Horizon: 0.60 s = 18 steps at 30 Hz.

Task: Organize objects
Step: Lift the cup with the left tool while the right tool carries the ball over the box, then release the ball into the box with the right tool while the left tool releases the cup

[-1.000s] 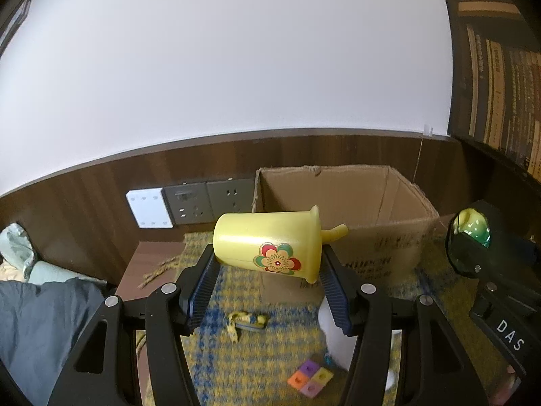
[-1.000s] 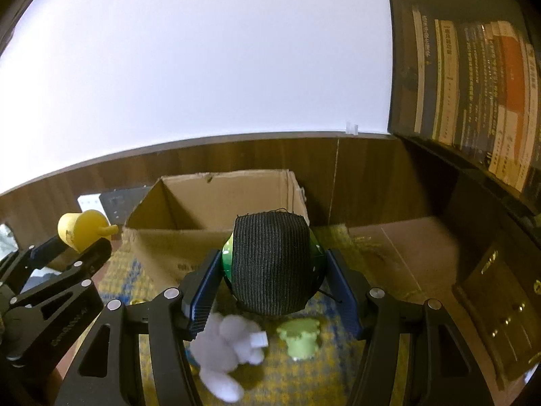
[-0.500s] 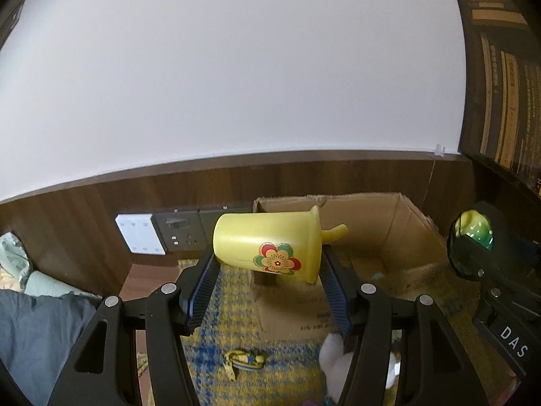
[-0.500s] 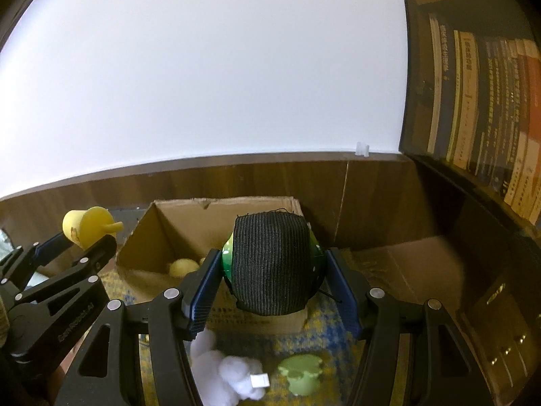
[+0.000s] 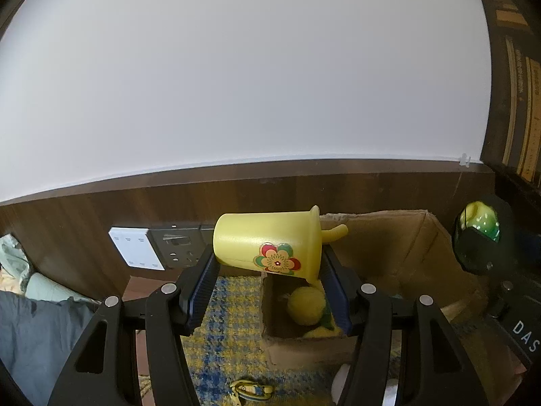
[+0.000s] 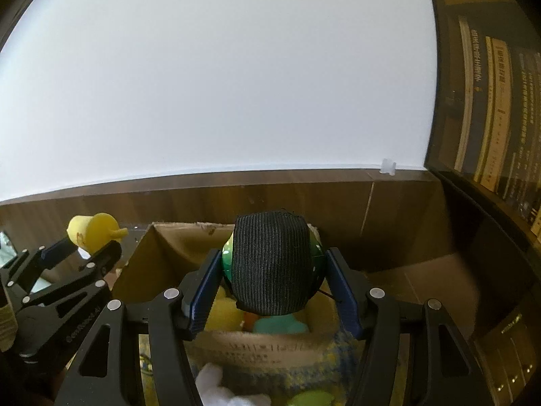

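Observation:
My left gripper (image 5: 267,272) is shut on a yellow cup (image 5: 267,243) with a flower print, held on its side above the left end of an open cardboard box (image 5: 389,237). A yellow toy (image 5: 306,304) lies in the box below it. My right gripper (image 6: 272,280) is shut on a green ball with a black knit cover (image 6: 270,260), held over the box (image 6: 159,253). The cup and the left gripper (image 6: 81,253) show at the left of the right wrist view. The ball also shows in the left wrist view (image 5: 480,226).
The box stands on a yellow and blue checked cloth (image 5: 230,338) against a brown wall panel with sockets (image 5: 175,247). A white plush (image 6: 216,385) and a green toy (image 6: 311,397) lie before the box. A bookshelf (image 6: 490,118) is at the right.
Both grippers have risen and moved forward over the box with their objects still held. The inside of the box and the toys in it now show.

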Available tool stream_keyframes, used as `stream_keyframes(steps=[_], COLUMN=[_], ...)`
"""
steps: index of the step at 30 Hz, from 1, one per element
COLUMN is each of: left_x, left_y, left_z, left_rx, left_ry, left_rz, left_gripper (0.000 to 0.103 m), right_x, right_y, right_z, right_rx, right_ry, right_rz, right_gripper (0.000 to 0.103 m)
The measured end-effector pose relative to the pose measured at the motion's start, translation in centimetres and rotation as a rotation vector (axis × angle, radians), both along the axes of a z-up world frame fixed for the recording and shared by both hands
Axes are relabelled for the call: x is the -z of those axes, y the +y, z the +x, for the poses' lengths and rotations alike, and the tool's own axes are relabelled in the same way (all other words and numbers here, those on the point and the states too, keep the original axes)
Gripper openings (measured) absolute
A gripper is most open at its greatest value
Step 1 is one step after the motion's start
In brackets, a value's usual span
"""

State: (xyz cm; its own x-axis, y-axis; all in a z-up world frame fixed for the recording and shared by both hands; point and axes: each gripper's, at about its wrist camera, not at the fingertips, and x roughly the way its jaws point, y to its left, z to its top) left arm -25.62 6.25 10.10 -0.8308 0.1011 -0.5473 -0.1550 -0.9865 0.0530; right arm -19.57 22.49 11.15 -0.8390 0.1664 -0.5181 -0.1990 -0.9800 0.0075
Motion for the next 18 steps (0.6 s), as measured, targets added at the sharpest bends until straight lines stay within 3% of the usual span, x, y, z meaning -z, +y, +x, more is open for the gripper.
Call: stream_keyframes(steps=[18], left_x=[1.2], left_y=[2.2], left_z=[-2.2], left_rx=[0.053], left_ry=[-0.056], left_rz=[0.006], left_gripper=[0.059], right_x=[1.2], right_y=[0.3], right_z=[-2.7], right_rx=[-0.011], right_ry=[-0.081], right_rz=[-0.004], right_gripper=[0.062])
